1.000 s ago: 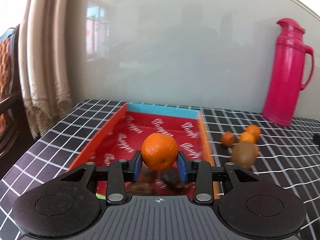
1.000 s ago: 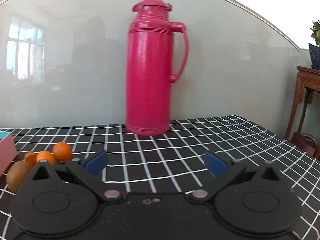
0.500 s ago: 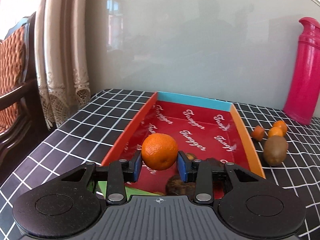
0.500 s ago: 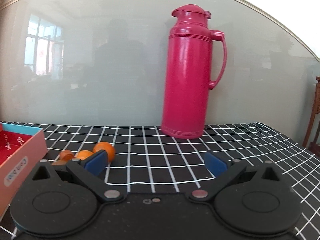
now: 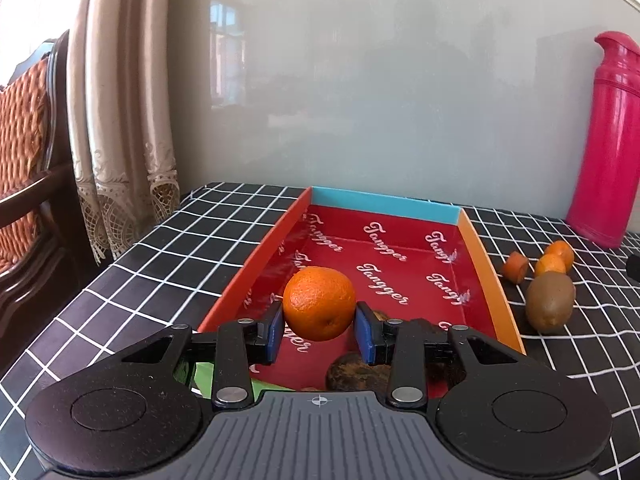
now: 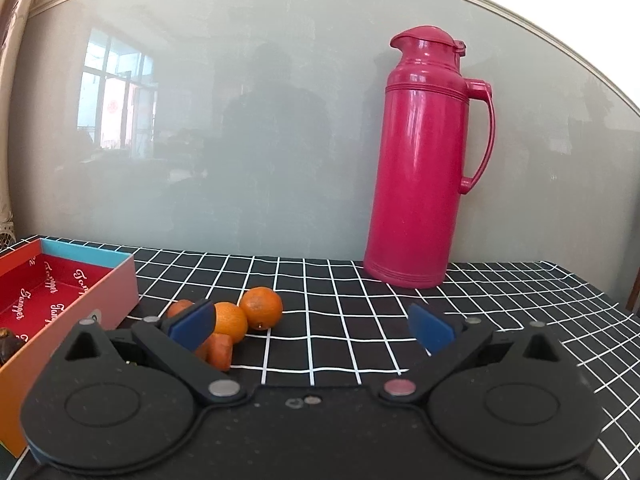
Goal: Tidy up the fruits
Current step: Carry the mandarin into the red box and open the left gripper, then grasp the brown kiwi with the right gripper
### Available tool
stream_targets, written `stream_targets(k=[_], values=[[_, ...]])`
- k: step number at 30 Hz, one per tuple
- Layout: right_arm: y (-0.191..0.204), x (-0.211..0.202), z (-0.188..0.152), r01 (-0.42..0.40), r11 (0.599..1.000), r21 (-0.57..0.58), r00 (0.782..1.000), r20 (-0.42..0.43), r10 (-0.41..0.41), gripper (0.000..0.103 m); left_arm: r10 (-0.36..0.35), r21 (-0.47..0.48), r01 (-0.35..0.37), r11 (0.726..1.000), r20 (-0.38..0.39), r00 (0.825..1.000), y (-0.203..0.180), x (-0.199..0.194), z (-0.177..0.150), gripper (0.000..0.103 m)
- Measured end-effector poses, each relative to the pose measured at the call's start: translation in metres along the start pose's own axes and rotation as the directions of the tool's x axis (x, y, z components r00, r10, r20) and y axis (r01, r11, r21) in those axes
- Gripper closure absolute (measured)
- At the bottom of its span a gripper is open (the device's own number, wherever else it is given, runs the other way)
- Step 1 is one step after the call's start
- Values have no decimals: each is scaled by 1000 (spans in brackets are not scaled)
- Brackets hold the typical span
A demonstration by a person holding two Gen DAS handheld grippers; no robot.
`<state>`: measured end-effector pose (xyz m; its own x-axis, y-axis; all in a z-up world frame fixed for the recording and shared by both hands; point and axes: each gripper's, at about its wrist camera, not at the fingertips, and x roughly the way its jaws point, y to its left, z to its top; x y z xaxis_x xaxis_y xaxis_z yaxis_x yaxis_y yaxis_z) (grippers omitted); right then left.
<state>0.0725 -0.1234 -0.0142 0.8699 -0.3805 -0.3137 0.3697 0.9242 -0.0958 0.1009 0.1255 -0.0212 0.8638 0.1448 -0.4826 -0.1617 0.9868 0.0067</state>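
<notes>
My left gripper [image 5: 320,328] is shut on an orange [image 5: 319,303] and holds it over the near end of the red box [image 5: 400,264]. Dark brown fruits [image 5: 356,372] lie in the box under the gripper. A kiwi [image 5: 550,307], small oranges [image 5: 554,258] and an orange piece [image 5: 515,266] lie on the cloth right of the box. My right gripper [image 6: 312,326] is open and empty. The small oranges [image 6: 262,307] and the orange piece [image 6: 219,354] lie by its left finger. The box also shows in the right wrist view [image 6: 92,300].
A tall pink thermos [image 6: 422,160] stands at the back by the glass wall; it also shows in the left wrist view [image 5: 608,140]. The table has a black checked cloth [image 6: 340,300]. A curtain [image 5: 120,120] and wooden chair [image 5: 28,152] stand past the table's left edge.
My left gripper has carried the orange left, over the box. My right gripper has swung left, so the thermos has shifted right and the box and small oranges have come into view.
</notes>
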Motion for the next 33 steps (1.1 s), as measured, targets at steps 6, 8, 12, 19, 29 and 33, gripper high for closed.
stream_targets(k=[6,8,12,19,29,33], values=[[-4,-1,0,1,1000,13,1000,2,-1,0,63,7,-65,998,128,990,-1,-19,3,15],[-4,-1,0,2,1000,13,1000,2,-3,0,64,-3,-64,998,144,988,0,-22,5,15],[-5,-2,0,3,1000,15,1000,2,-3,0,67,-5,-67,998,149,987,-1,-24,6,15],[-4,-3,0,-30,1000,6,999,-10,30,0,107,37,-117,992,204,973,-8,-36,9,0],[21,7,-1,-139,988,-61,988,-78,134,0,134,-8,-135,991,190,973,-1,-32,5,0],[32,8,-1,-172,984,-49,983,-77,168,0,143,9,-147,989,192,971,1,-28,4,0]])
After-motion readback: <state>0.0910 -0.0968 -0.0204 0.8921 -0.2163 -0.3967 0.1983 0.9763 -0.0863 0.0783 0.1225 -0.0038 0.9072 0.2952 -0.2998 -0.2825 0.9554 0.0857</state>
